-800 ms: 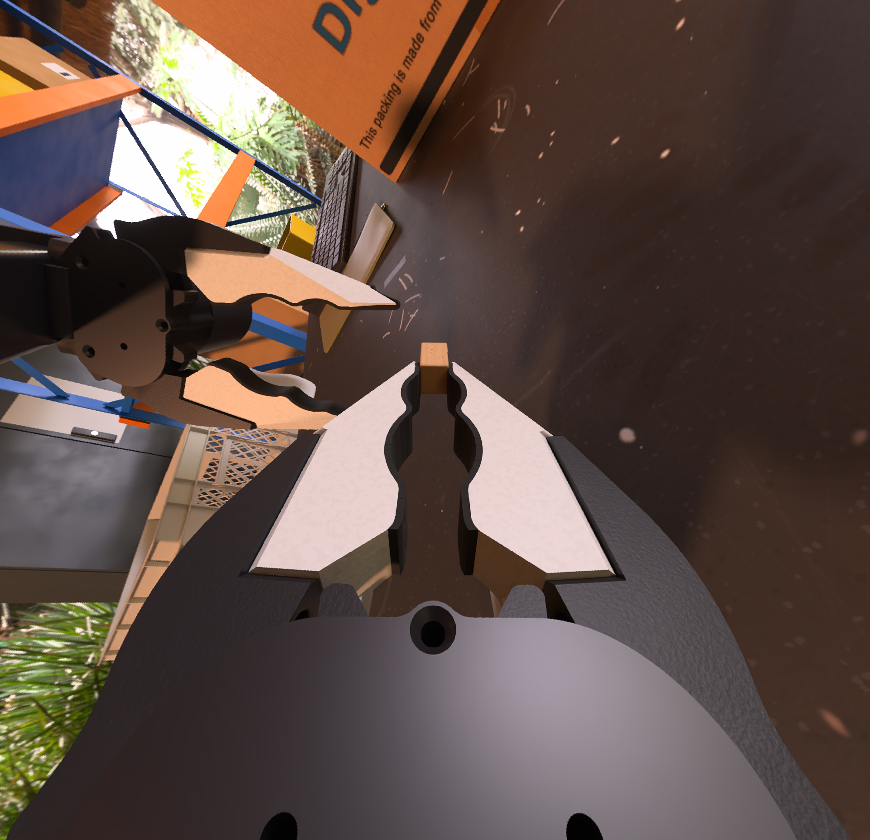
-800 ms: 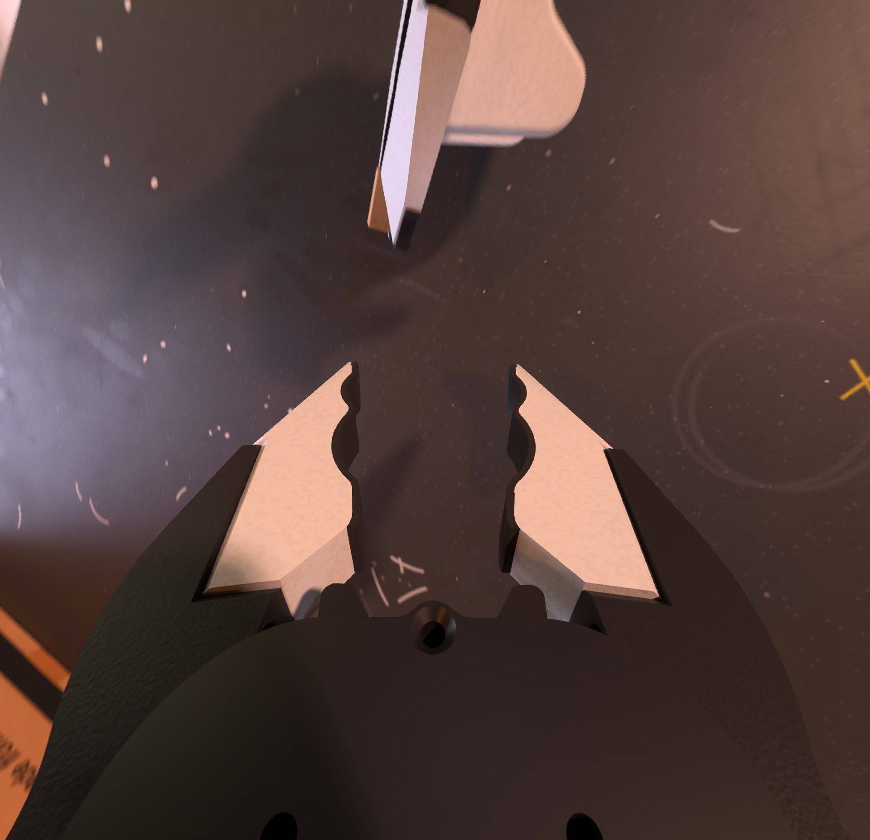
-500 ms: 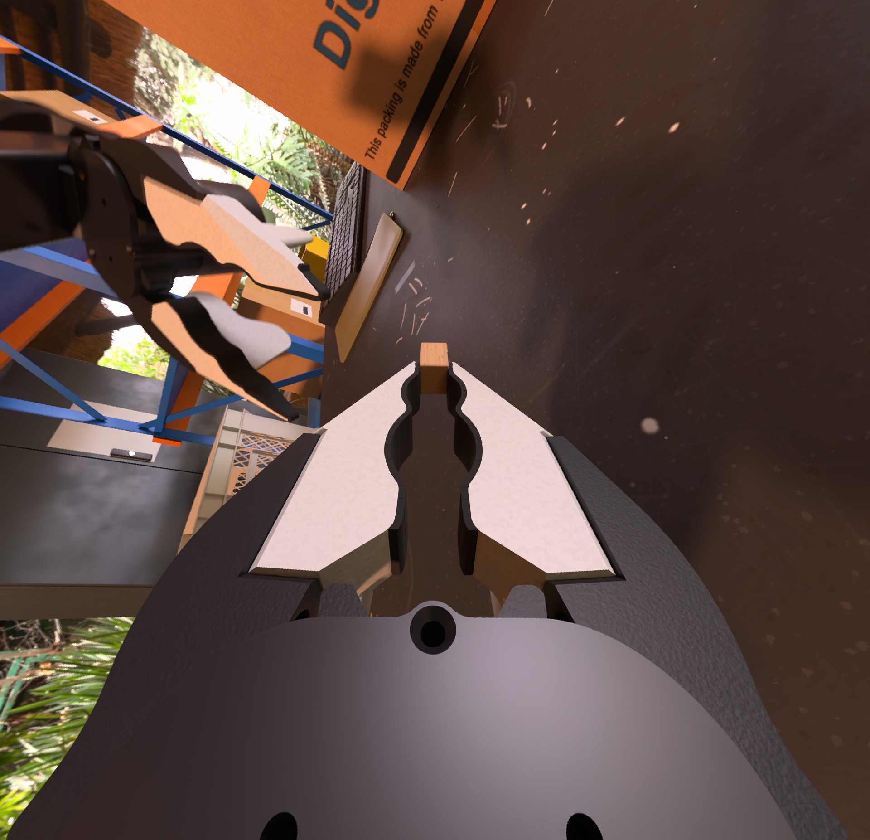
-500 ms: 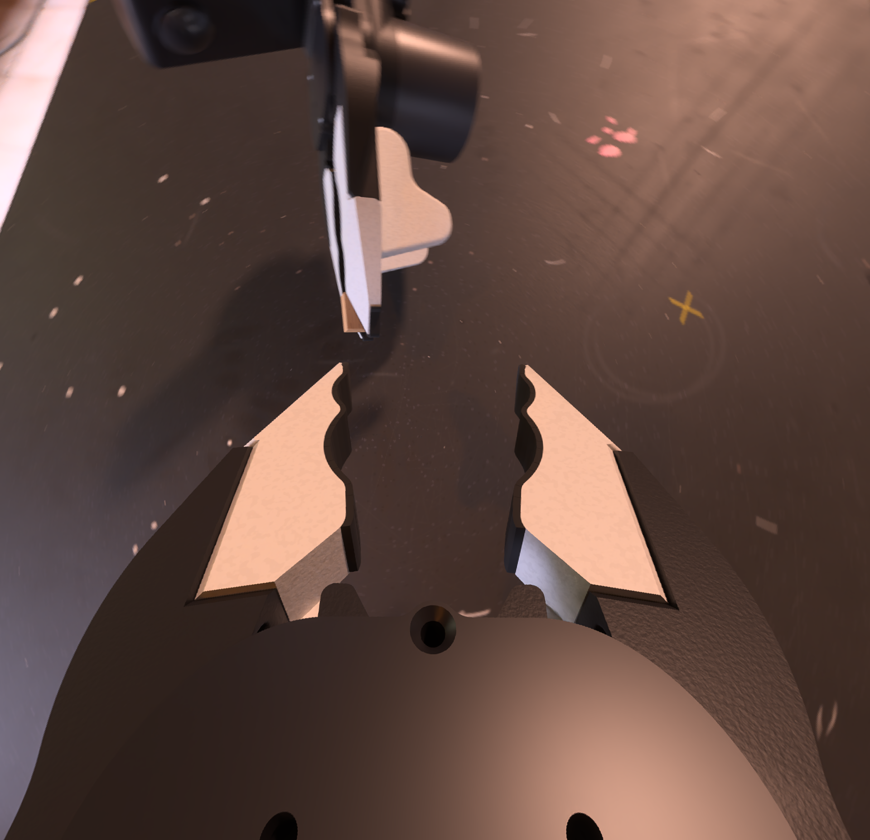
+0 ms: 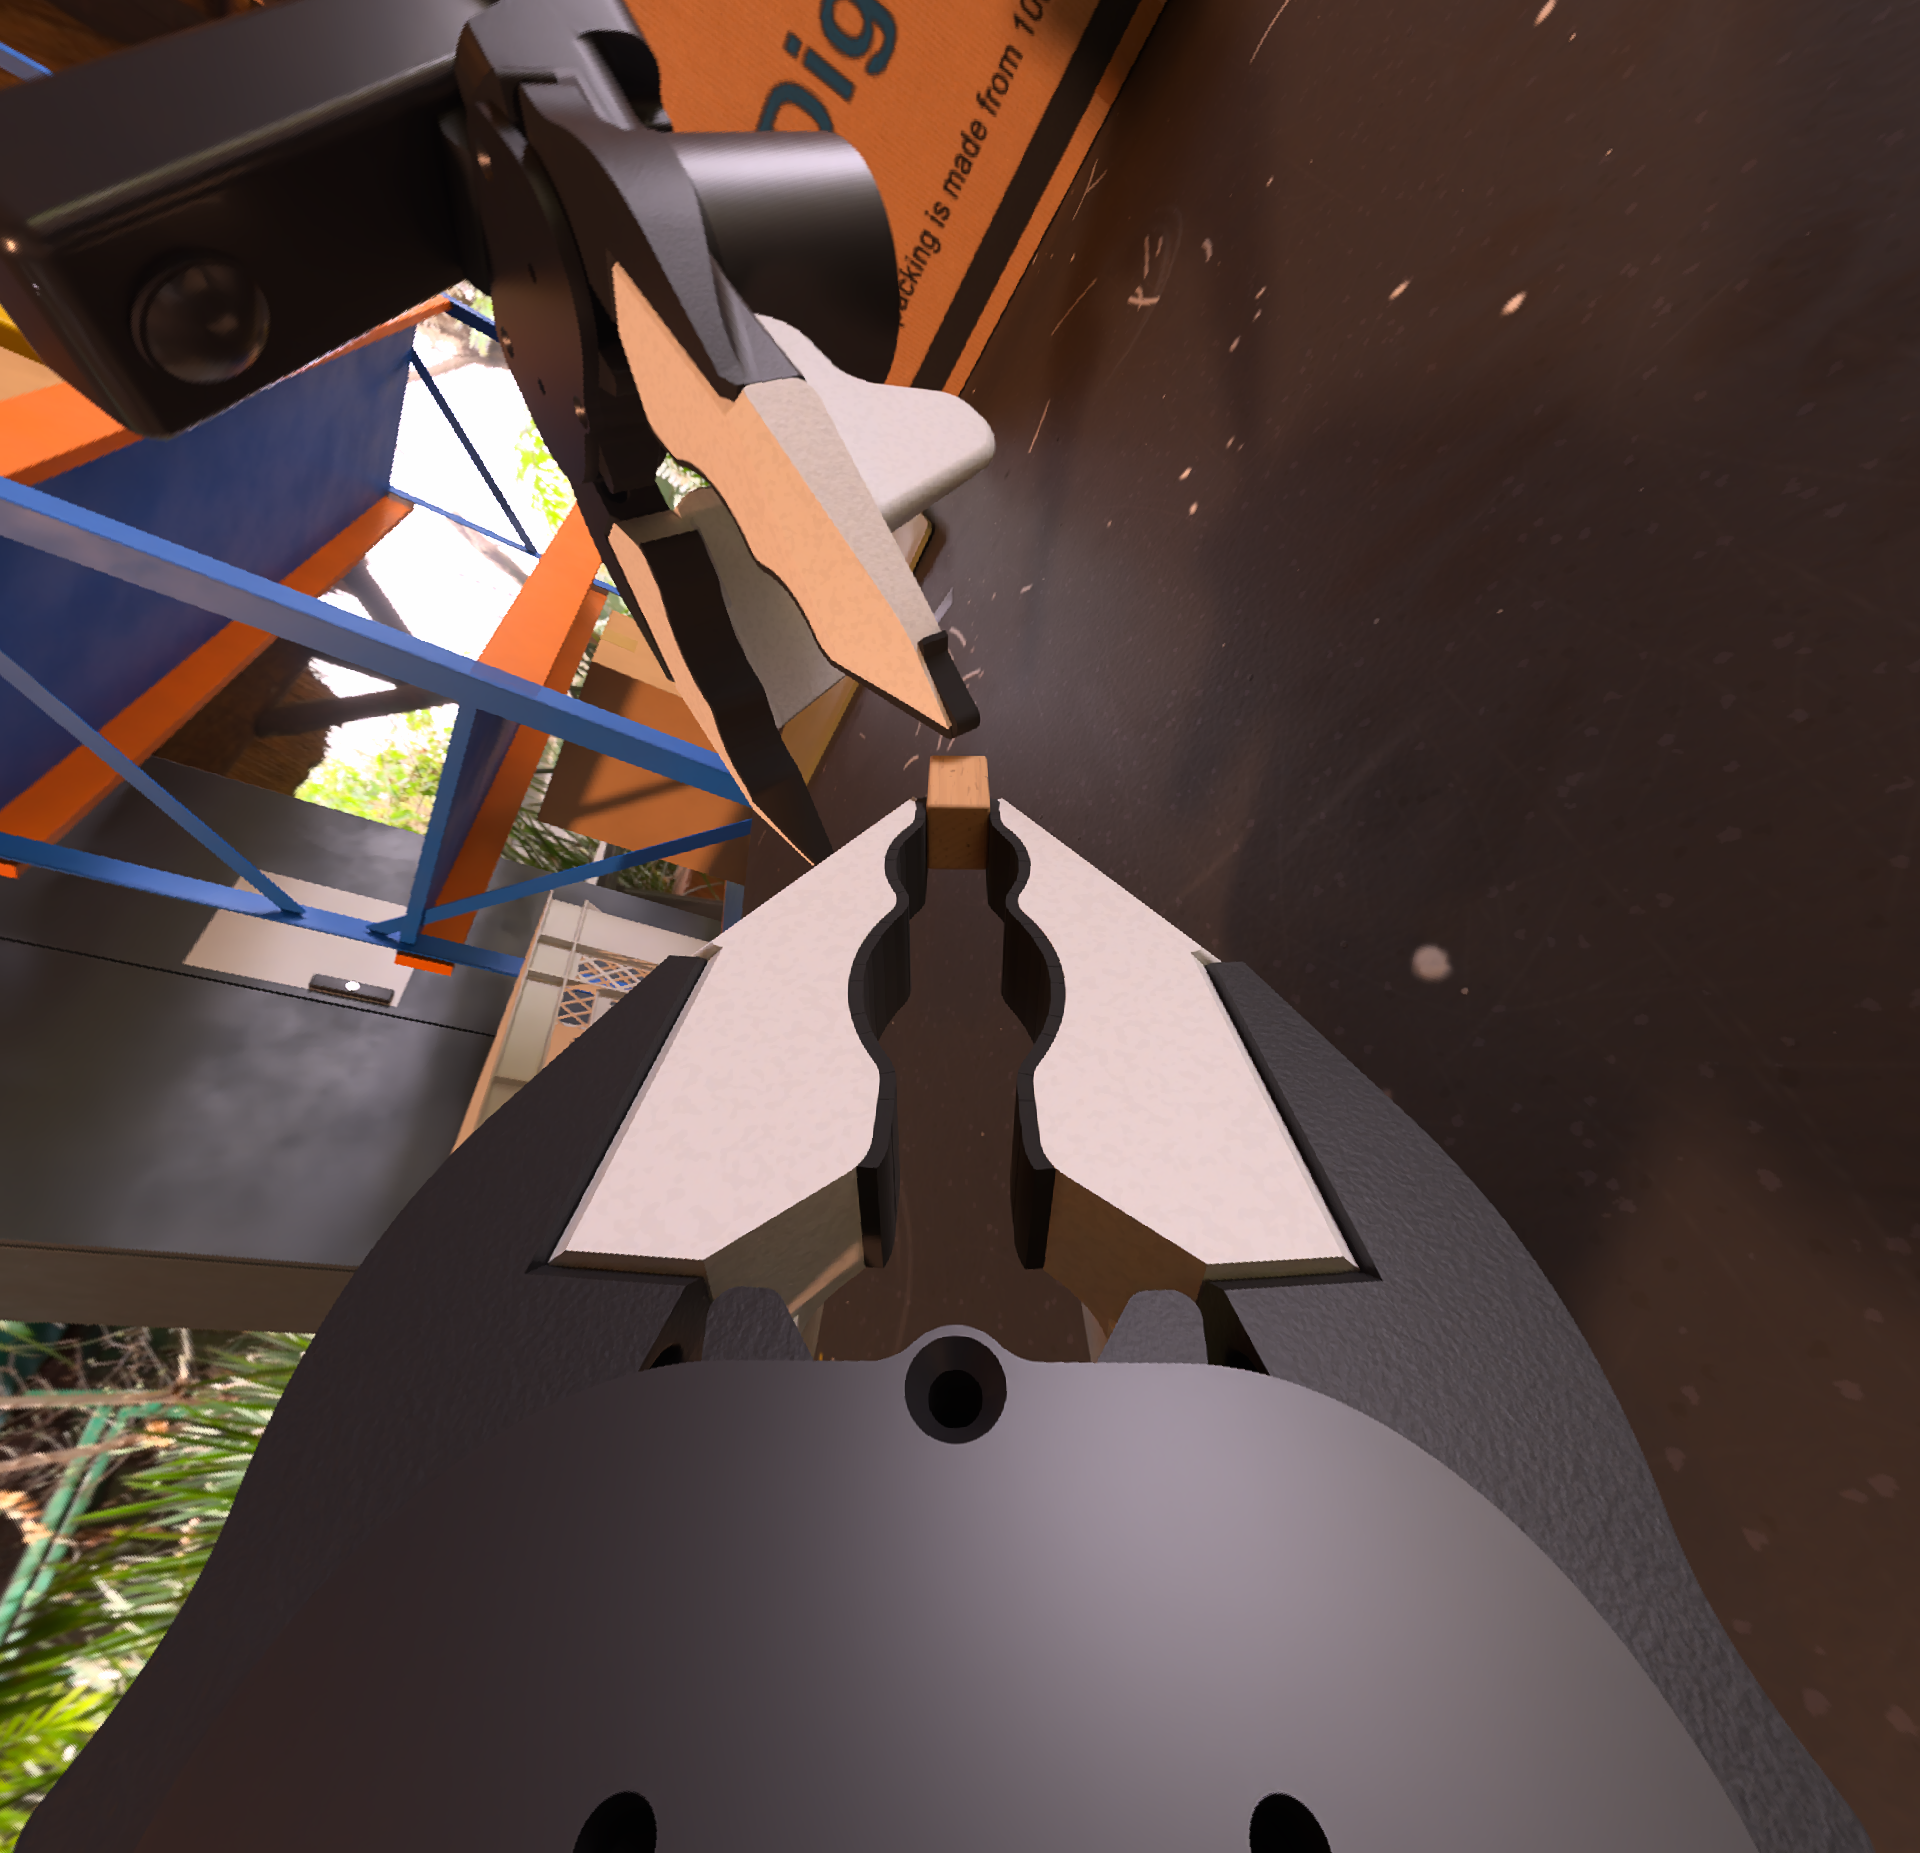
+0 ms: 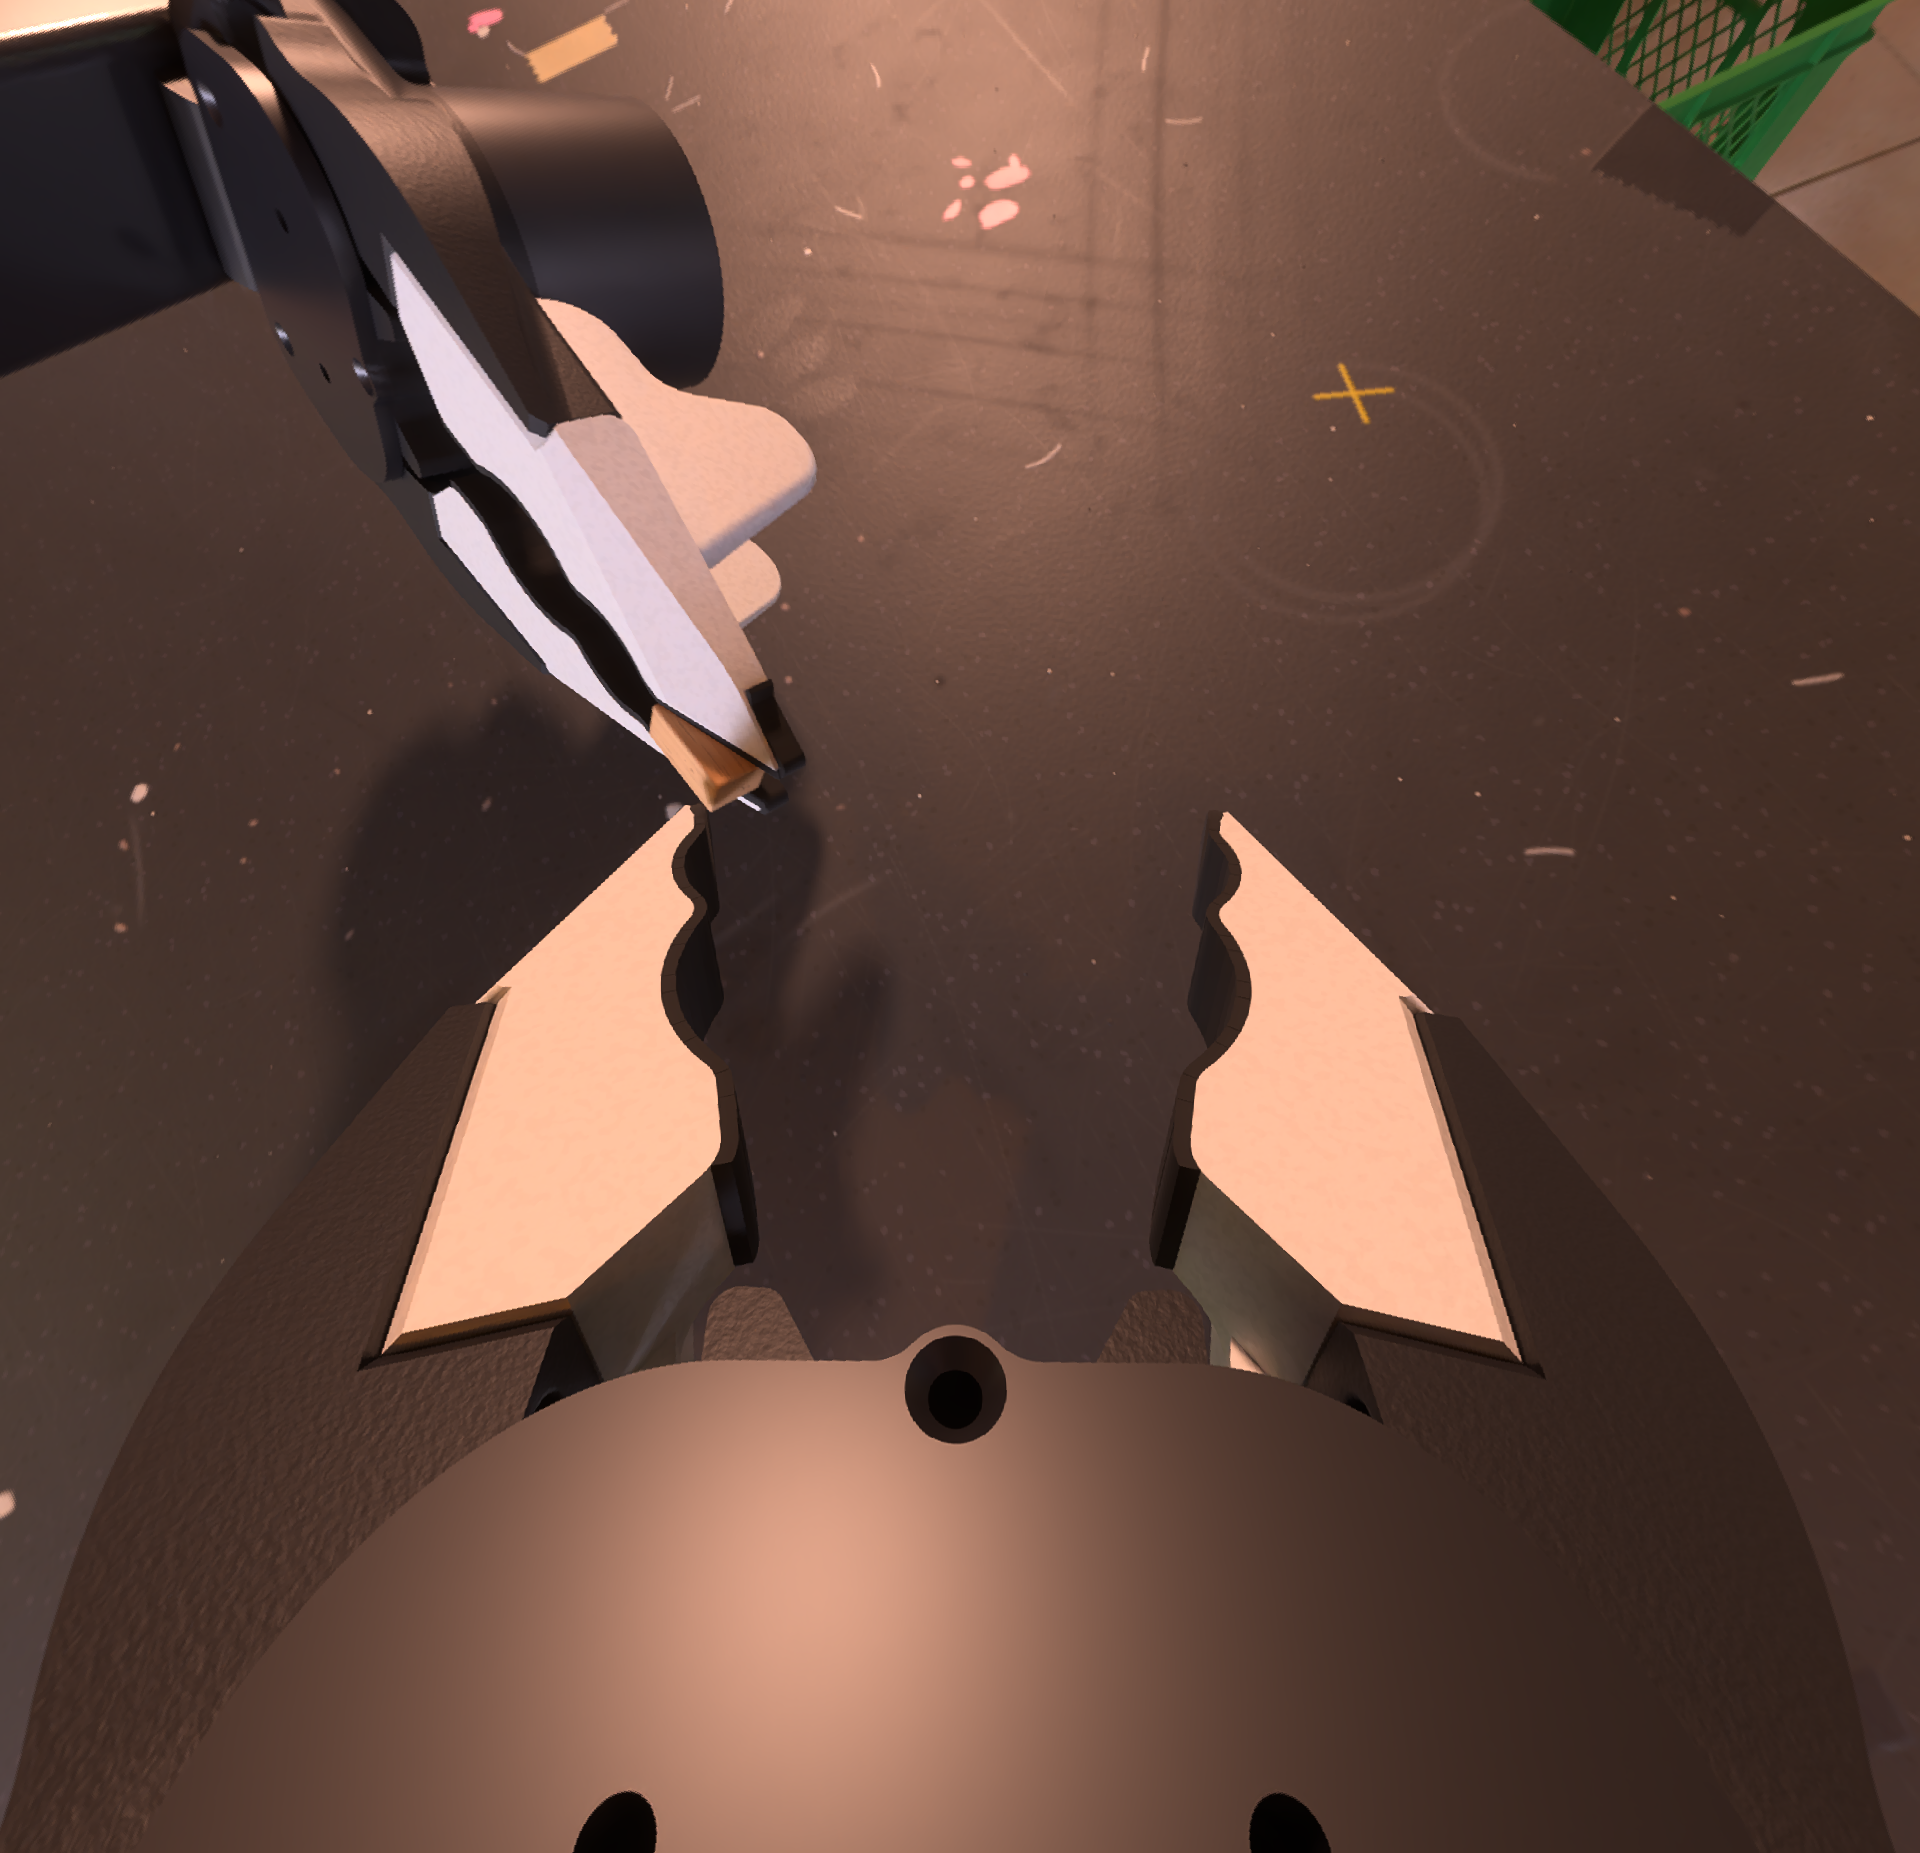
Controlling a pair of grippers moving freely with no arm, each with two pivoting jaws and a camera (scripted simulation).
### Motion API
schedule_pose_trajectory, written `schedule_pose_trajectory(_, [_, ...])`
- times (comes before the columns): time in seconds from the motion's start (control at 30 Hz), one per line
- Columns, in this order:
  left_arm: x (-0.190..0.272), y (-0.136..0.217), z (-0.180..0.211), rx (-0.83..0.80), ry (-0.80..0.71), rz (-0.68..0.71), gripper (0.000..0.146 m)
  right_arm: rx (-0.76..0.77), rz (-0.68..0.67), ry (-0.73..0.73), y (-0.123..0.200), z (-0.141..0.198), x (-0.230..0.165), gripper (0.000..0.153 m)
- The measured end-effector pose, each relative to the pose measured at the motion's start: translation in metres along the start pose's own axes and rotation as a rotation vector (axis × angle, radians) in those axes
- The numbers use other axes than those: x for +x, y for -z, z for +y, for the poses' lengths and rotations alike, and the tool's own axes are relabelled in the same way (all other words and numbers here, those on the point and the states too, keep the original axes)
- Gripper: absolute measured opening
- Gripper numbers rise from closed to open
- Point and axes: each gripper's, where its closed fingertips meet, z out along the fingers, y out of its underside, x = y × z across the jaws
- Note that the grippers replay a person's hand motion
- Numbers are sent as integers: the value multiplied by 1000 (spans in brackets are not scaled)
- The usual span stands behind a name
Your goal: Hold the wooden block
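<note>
A small wooden block (image 5: 957, 812) is pinched between the tips of my left gripper (image 5: 957, 835), above the dark table. In the right wrist view the same block (image 6: 704, 761) sticks out of the left gripper's tips (image 6: 740, 754) at upper left. My right gripper (image 6: 954, 829) is open and empty, its left fingertip (image 6: 688, 829) just below the block, apart from it. In the left wrist view the right gripper (image 5: 894, 754) comes in from the upper left, one tip just above the block.
A dark scratched table (image 6: 1247, 660) lies under both grippers. An orange cardboard box (image 5: 935, 89) stands at the table's far side. A green crate (image 6: 1714, 27) is beyond the table's corner. Blue and orange racking (image 5: 312, 577) is off the table edge.
The right gripper has swung up and closer to the left one, staying open; its tips now lie right beside the block. The left gripper keeps its hold on the block.
</note>
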Motion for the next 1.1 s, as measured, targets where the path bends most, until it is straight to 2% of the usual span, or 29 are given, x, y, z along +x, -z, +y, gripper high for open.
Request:
schedule_pose_trajectory(0.23, [0,4,5,4,29,-11,10,42,-24,23,-7,-3,-9,93])
schedule_pose_trajectory(0.33, [-3,5,5,7,45,-18,10,23,-48,4,1,4,-12,93])
schedule_pose_trajectory(0.53, [-4,5,-1,44,102,-1,10,188,-47,-99,30,6,-17,83])
schedule_pose_trajectory(0.77, [-5,5,-4,22,137,46,9,294,4,-176,30,10,-29,70])
schedule_pose_trajectory(0.83, [-10,5,-8,26,138,25,9,327,-12,-218,29,3,-37,62])
schedule_pose_trajectory(0.93, [-18,9,-19,44,143,-18,9,405,-105,-284,32,-12,-56,46])
schedule_pose_trajectory(1.1, [-27,23,-45,103,151,-74,9,504,-163,-324,42,-26,-75,20])
